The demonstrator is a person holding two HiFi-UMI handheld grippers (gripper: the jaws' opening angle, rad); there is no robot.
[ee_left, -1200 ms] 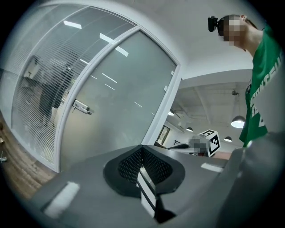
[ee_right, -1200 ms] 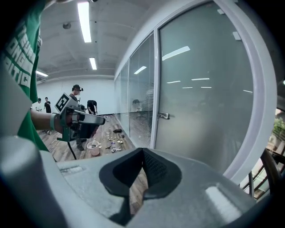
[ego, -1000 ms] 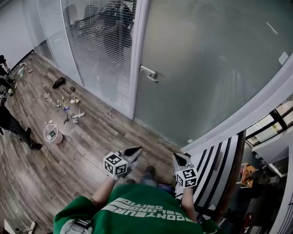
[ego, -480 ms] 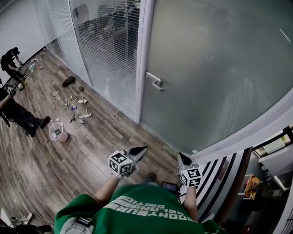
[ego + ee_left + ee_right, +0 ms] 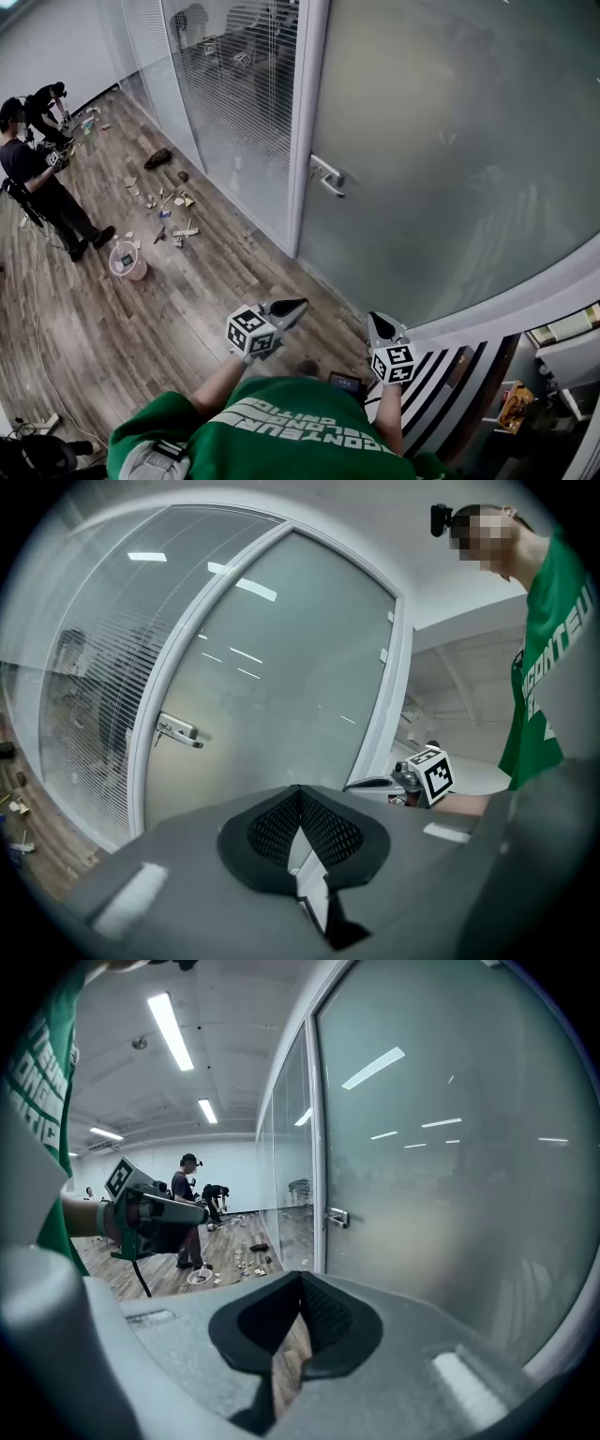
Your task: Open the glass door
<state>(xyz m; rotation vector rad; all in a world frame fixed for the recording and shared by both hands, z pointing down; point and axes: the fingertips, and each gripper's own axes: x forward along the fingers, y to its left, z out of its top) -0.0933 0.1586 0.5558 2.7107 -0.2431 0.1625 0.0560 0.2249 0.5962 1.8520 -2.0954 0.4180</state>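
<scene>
Your left gripper (image 5: 286, 307) and right gripper (image 5: 377, 325) each have their jaws pressed together, holding nothing and touching nothing. One frosted glass door (image 5: 450, 159) in a white frame stands shut ahead of you. Its single silver lever handle (image 5: 328, 175) is well apart from both grippers. The grey-brown wood plank floor (image 5: 187, 309) carries one small white bucket (image 5: 128, 262) and scattered debris. One person in dark clothes (image 5: 42, 192) stands far left, with a second person (image 5: 49, 101) beyond.

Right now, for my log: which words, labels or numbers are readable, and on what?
White lettering on the green shirt: upside down, unreadable.
Square markers on the left hand-held gripper and right hand-held gripper: patterns, no words.
Frosted glass door: no sign or print.
</scene>
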